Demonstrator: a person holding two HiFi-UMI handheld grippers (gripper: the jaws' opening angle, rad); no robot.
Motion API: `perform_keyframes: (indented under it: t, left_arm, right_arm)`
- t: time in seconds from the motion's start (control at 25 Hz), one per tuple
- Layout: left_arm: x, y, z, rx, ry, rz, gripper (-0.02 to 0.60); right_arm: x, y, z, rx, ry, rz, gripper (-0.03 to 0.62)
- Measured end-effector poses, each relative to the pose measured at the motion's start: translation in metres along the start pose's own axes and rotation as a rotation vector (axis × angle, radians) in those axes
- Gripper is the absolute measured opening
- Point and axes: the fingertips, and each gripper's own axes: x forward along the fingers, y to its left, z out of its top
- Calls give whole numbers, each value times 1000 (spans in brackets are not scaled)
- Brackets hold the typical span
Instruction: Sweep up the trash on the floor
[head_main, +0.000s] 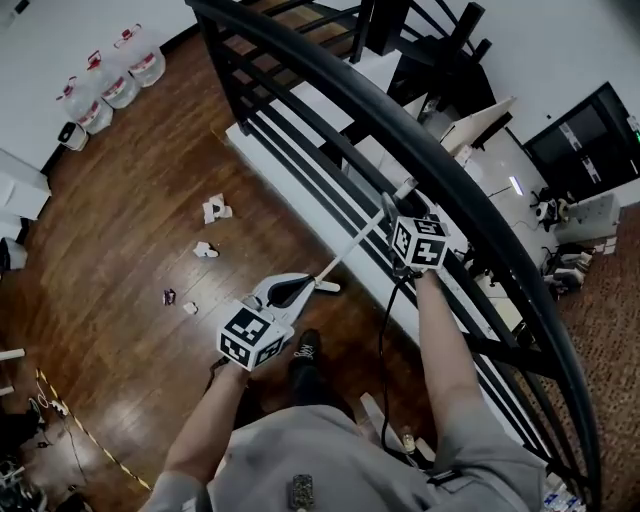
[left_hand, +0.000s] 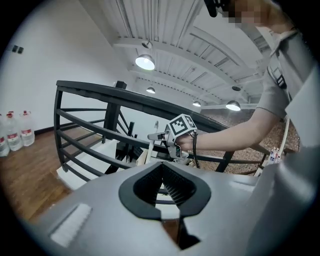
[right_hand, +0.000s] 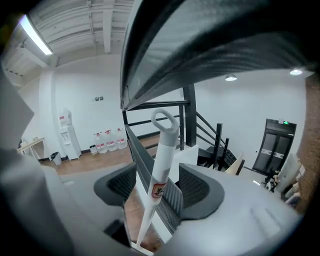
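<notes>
Scraps of trash lie on the wooden floor: a crumpled white paper (head_main: 215, 208), a smaller one (head_main: 204, 250), a dark bit (head_main: 169, 296) and a pale bit (head_main: 190, 308). A long white handle (head_main: 362, 236) with a loop at its top leans against the black railing (head_main: 420, 150). My right gripper (head_main: 393, 205) is open near the handle's top. In the right gripper view the handle (right_hand: 161, 165) stands between the wide jaws of the right gripper (right_hand: 157, 171) without the pads pressing on it. My left gripper (head_main: 316, 288) is shut by the handle's lower end; in its own view the left gripper (left_hand: 161, 167) holds nothing visible.
Several water bottles (head_main: 110, 80) stand at the far wall. A white ledge (head_main: 300, 195) runs under the railing, with stairs and desks beyond it. A cable (head_main: 80, 430) lies on the floor at the lower left. The person's shoe (head_main: 305, 352) is just behind the left gripper.
</notes>
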Motion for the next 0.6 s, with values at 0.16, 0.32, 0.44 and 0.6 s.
perform_keyframes:
  t: [0.16, 0.32, 0.44, 0.6]
  left_arm:
    - [-4, 0, -18, -8, 50, 18, 5]
    - [-9, 1, -36, -8, 74, 19, 5]
    - [-16, 2, -46, -26, 85, 20, 4]
    - [-27, 4, -60, -37, 92, 23, 5]
  right_arm:
    - [12, -5, 6, -7, -12, 16, 233]
    - [12, 1, 10, -3, -28, 20, 107]
    - [1, 28, 9, -10, -41, 87, 98]
    - [-19, 72, 8, -45, -37, 180, 89]
